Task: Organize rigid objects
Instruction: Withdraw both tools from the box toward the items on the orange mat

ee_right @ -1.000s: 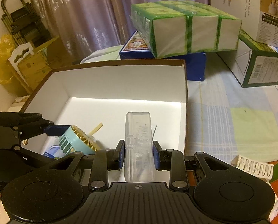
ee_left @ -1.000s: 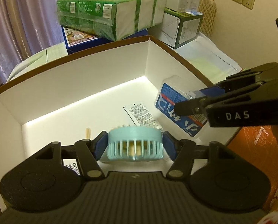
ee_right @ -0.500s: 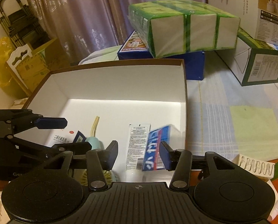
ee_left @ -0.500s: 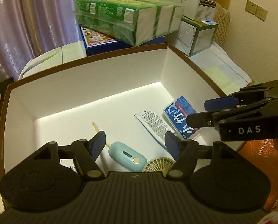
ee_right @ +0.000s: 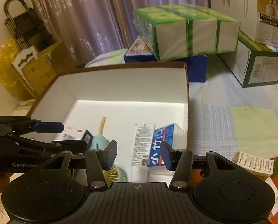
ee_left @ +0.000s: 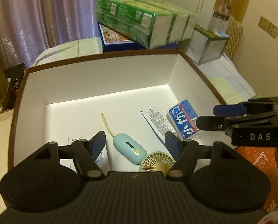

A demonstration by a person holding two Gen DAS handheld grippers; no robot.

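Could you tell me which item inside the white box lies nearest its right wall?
The blue-labelled clear plastic case; the white sachet and mint handheld fan lie further left.

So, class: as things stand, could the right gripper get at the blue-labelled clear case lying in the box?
Probably yes. The right gripper is open just above the blue-labelled case, the box has no lid, and only the sachet lies beside it.

In the left wrist view, the round head of the small fan [ee_left: 157, 163] is partly hidden behind the gripper body, and a white booklet [ee_left: 86, 147] is mostly covered by a finger. In the right wrist view, the foot of the tube [ee_right: 141, 149] slips behind the gripper, and the left gripper [ee_right: 64, 136] is cut off at the left edge. The green-wrapped packs [ee_left: 144, 20] are blurred, their print unreadable.
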